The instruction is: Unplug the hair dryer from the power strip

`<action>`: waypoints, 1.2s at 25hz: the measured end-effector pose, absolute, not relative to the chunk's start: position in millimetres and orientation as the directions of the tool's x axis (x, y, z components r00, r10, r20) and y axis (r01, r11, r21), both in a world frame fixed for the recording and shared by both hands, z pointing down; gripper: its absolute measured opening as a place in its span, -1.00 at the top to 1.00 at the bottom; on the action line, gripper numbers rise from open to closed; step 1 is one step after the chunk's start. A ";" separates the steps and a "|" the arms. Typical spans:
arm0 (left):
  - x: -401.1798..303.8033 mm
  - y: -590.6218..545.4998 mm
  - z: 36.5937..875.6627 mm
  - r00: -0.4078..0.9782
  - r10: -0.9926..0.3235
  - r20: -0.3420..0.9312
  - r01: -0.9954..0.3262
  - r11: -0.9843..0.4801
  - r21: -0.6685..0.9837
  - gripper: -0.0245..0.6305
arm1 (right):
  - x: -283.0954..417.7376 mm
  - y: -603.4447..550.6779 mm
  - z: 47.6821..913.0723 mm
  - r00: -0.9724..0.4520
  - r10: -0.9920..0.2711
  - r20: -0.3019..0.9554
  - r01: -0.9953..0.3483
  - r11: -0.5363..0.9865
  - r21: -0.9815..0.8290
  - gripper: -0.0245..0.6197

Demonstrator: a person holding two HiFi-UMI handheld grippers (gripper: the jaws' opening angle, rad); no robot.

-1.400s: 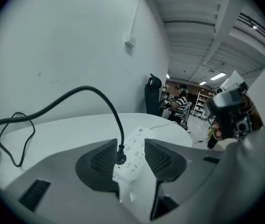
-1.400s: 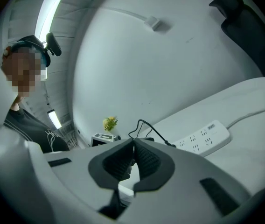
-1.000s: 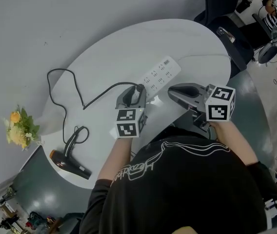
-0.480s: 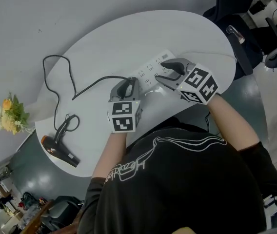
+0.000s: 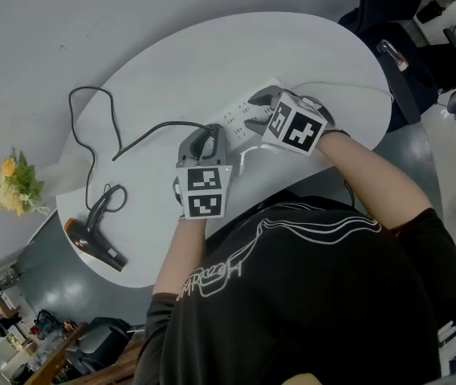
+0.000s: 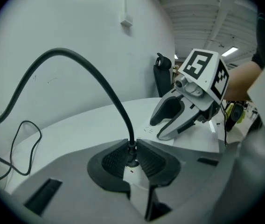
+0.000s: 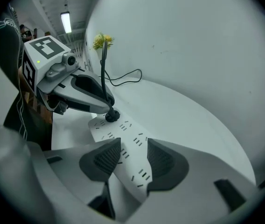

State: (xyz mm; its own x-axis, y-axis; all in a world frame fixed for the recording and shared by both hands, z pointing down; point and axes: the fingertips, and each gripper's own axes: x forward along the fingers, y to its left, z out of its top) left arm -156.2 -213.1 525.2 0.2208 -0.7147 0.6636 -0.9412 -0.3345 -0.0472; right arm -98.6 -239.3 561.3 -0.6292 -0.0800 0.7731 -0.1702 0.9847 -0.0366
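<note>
The white power strip (image 5: 233,119) lies on the white oval table (image 5: 308,46). A black plug (image 6: 131,160) sits in it, and its cable (image 5: 91,135) runs left to the black hair dryer (image 5: 91,243) near the table's left edge. My left gripper (image 6: 131,157) points down at the strip's near end, its jaws closing with both pads against the plug. My right gripper (image 7: 133,158) straddles the strip (image 7: 123,143) further along, its jaws opening wide with the strip between the pads, which do not press on it. In the head view the left gripper (image 5: 209,137) and right gripper (image 5: 254,112) stand close together.
A bunch of yellow flowers (image 5: 15,187) stands off the table's left end. The cable loops over the table's left half. Chairs and gear (image 5: 421,22) crowd the floor at the upper right. The person's body fills the lower view.
My right gripper has come down and leftward onto the power strip, rolled over, and its jaws have opened. My left gripper stayed at the plug while its jaws closed in on it.
</note>
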 end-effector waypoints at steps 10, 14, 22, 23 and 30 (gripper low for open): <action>-157.8 -211.9 527.0 0.222 -0.693 0.686 -0.943 -0.331 -0.029 0.80 | -99.6 -237.1 568.3 -0.506 0.017 0.862 -0.104 0.991 -0.081 0.45; -157.4 -212.2 526.9 0.221 -0.688 0.691 -0.945 -0.327 -0.023 0.80 | -100.4 -239.0 568.7 -0.457 0.042 0.889 -0.084 0.992 -0.091 0.46; -157.9 -211.1 526.2 0.219 -0.679 0.701 -0.943 -0.333 -0.028 0.81 | -100.2 -236.6 570.3 -0.406 0.046 0.913 -0.065 0.995 -0.078 0.46; -157.8 -211.2 526.1 0.221 -0.678 0.701 -0.940 -0.339 -0.032 0.81 | -99.9 -237.0 569.8 -0.404 0.044 0.914 -0.065 0.995 -0.076 0.46; -157.1 -209.7 525.0 0.215 -0.671 0.709 -0.923 -0.378 -0.078 0.81 | -100.1 -236.3 570.5 -0.397 0.038 0.917 -0.070 0.995 -0.071 0.46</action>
